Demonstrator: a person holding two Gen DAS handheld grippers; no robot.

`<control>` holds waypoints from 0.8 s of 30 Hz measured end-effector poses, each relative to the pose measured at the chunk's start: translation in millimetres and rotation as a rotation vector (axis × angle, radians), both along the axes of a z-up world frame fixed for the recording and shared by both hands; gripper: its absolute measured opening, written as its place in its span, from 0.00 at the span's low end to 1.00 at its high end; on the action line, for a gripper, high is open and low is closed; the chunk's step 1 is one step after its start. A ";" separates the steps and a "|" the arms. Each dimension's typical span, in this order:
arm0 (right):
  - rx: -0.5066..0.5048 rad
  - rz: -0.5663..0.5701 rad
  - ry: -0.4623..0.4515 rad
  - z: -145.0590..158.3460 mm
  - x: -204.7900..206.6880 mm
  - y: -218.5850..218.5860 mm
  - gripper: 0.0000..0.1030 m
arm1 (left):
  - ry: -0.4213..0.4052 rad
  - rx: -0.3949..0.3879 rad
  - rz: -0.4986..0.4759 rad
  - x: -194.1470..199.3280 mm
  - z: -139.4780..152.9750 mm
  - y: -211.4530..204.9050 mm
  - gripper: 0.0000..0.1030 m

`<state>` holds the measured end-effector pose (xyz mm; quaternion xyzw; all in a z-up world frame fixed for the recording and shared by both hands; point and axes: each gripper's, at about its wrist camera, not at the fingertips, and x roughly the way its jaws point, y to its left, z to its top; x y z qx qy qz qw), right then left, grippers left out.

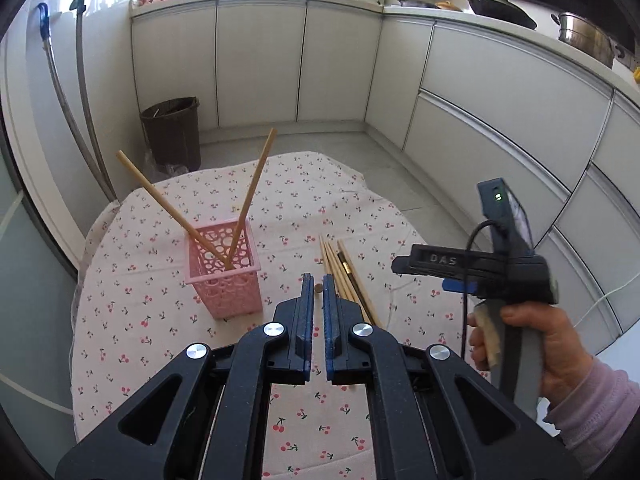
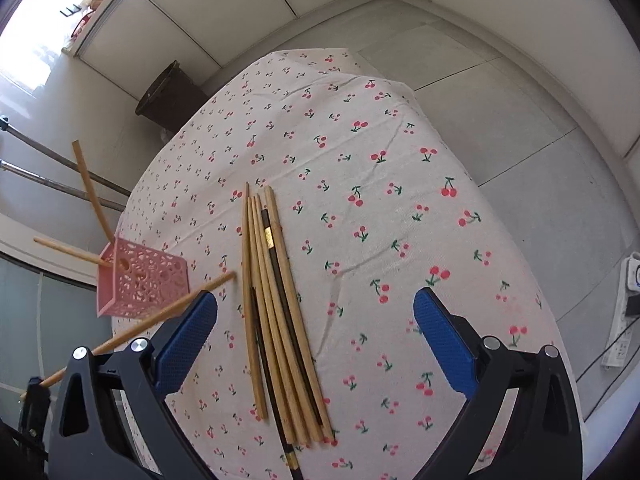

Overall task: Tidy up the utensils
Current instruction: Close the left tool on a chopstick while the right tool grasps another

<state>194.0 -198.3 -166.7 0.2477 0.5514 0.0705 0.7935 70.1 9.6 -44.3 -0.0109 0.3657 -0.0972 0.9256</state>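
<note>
Chopsticks (image 2: pixel 276 312) lie between the spread right hand-held gripper (image 2: pixel 316 344); left hand-held gripper (image 1: pixel 318 312) grasps one.

Two grippers above the table
Left gripper (image 1: pixel 318 280) pinched on one chopstick (image 2: pixel 132 332); right gripper (image 2: pixel 316 340) spread wide, gripped by right hand (image 1: pixel 532 344).
</note>
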 end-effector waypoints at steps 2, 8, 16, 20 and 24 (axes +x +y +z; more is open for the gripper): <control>0.038 -0.013 0.023 -10.4 16.2 1.2 0.91 | -0.016 0.007 -0.005 -0.7 4.7 1.9 0.04; 0.031 0.000 0.054 -28.3 53.6 21.9 0.73 | -0.048 -0.012 -0.017 -7.7 16.4 12.0 0.04; -0.073 0.001 0.050 -37.1 87.7 49.2 0.48 | -0.078 -0.043 -0.024 -13.0 32.2 23.9 0.04; -0.117 0.012 0.028 -38.4 97.5 57.7 0.36 | -0.069 -0.051 -0.021 -11.2 31.2 26.8 0.04; -0.141 0.016 0.016 -38.5 100.2 65.7 0.35 | -0.056 -0.047 -0.005 -8.6 27.2 29.9 0.04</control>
